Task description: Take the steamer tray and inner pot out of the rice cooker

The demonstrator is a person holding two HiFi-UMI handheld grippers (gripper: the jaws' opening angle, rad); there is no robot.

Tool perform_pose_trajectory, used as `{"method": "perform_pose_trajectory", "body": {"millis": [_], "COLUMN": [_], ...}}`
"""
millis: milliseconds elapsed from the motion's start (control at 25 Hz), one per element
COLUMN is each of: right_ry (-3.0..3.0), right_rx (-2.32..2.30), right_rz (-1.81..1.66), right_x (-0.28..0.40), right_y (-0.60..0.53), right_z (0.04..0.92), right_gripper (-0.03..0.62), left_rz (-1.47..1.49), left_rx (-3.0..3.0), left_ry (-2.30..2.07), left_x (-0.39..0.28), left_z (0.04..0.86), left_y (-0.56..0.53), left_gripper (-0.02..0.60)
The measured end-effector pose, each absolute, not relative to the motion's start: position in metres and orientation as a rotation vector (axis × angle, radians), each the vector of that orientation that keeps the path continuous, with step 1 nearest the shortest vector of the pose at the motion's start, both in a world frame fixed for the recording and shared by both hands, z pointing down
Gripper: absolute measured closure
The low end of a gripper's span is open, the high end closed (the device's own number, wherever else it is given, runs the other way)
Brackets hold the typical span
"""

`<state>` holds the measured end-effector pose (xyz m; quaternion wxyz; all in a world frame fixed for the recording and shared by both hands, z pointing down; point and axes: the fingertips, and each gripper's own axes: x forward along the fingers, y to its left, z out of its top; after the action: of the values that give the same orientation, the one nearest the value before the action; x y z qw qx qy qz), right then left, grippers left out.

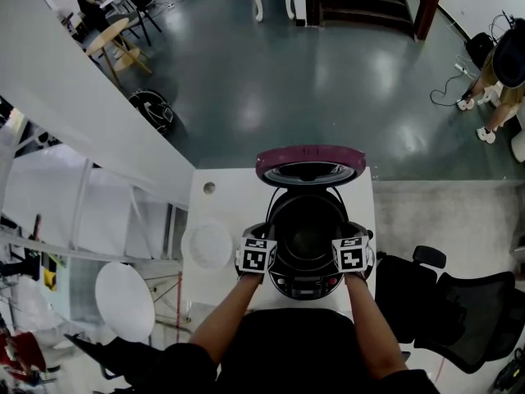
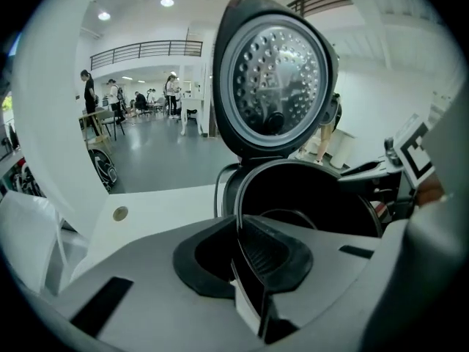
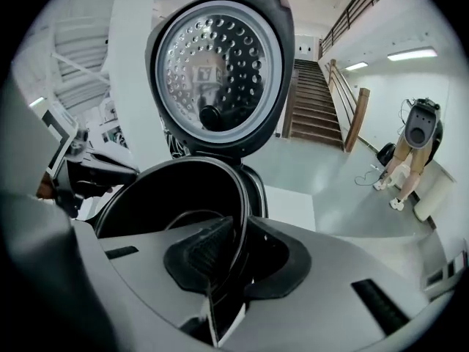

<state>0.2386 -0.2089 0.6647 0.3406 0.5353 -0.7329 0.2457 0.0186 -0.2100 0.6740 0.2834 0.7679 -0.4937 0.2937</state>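
The black inner pot [image 1: 305, 228] stands upright inside the rice cooker [image 1: 305, 285]; the maroon lid [image 1: 310, 161] is raised.

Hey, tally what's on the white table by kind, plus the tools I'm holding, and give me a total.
rice cooker: 1
pot inside it: 1
white round tray: 1
tools: 2, left tool and right tool, each clamped on the pot's rim
Total: 5

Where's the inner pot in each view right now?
Head view: inner pot, lower centre.
Left gripper view: centre-right, rim clamped by the left gripper.
Right gripper view: centre-left, rim clamped by the right gripper.
Shared landmark: the raised lid behind it.
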Motion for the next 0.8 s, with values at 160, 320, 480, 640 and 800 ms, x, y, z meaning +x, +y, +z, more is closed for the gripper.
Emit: {"method": "perform_pose_trajectory", "body": {"millis": [160, 320, 480, 640, 800], "right_ry": [-1.936, -1.965, -1.989, -2.002, -2.023], "right_rx": [1.429, 1.439, 1.426, 1.424, 1.423], "right_rz": [0.687, 0.738, 0.787, 0.795, 0.809], "right_x": [0.241, 0.241, 0.242, 0.241, 0.241], "right_y": [-0.211, -0.211, -0.210, -0.210, -0.210], "right_z": [0.665, 0.662, 0.664, 0.662, 0.662], "right_gripper": [0.553, 0.557, 0.559, 0.559, 0.559], "left_rz": [0.769, 0.751, 0.756, 0.816, 0.877], "left_rx": [2.060, 2.046, 2.061, 2.058, 2.020], "left_ry": [-1.284, -1.296, -1.246, -1.281, -1.319], "left_x": [0.018, 0.018, 0.028, 0.026, 0.022], "left_z": [0.675, 0.674, 0.676, 0.677, 0.681], "left_y": [-0.210, -0.210, -0.207, -0.209, -0.211], "left_gripper": [0.558, 0.557, 0.470, 0.482, 0.522]}}
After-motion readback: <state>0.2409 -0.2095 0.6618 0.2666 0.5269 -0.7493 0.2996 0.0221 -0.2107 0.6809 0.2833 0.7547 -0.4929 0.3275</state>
